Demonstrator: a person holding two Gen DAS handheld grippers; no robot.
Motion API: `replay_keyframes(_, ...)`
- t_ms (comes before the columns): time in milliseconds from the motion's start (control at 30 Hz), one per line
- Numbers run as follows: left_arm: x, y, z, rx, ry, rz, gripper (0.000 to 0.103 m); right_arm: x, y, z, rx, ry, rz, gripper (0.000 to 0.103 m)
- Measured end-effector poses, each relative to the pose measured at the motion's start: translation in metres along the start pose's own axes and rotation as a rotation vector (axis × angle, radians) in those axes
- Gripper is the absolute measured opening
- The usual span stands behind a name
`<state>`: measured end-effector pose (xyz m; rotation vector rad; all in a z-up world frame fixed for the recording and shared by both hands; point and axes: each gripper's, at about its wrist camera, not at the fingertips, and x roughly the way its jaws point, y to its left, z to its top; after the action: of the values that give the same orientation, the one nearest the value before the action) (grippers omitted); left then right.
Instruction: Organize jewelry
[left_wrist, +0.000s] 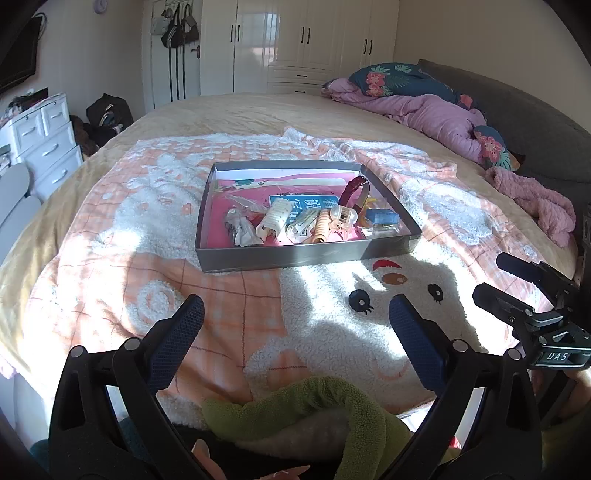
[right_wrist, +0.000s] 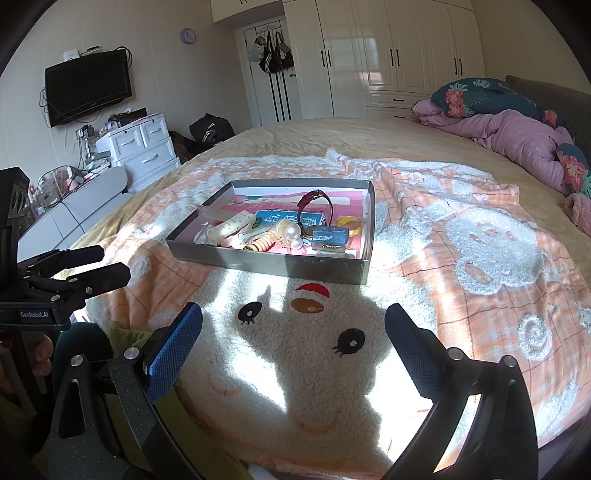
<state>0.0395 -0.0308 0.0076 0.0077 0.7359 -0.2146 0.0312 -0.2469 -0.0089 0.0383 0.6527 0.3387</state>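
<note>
A shallow grey tray (left_wrist: 295, 254) on the fleece blanket (left_wrist: 110, 229) holds the jewelry — a dark red watch (left_wrist: 355, 192), pearl clip (right_wrist: 289, 232), blue box (left_wrist: 384, 217). Short of the tray, left gripper (left_wrist: 295, 325) and right gripper (right_wrist: 293, 332) both gape, empty.

The right gripper (left_wrist: 517, 280) has "DAS" on its side, the left gripper (right_wrist: 107, 264) says "GenRobot.AI", and the blue card (right_wrist: 286, 220) in the tray (right_wrist: 266, 262) has big white Chinese signs, too small to read well.

Tray (left_wrist: 295, 254) on blanket (left_wrist: 110, 229); watch (left_wrist: 354, 190) inside, right.
</note>
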Motion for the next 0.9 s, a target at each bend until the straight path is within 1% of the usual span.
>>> replay_keyframes(500,0.0014,-0.0026,-0.0009,0.002,0.012,0.023,0.094,0.0001,0.0009,0.0001,-0.002,0.002,0.0,0.098)
replay_keyframes(833,0.0007,-0.0081,-0.0059,0.039,0.015,-0.013,0.094,0.0029,-0.0006,-0.0025,-0.003,0.013,-0.001,0.098)
replay_keyframes(900,0.0015,-0.008,-0.0059,0.034,0.028,-0.016,0.094,0.0035,-0.005,-0.0031,0.009,0.015,-0.006,0.098)
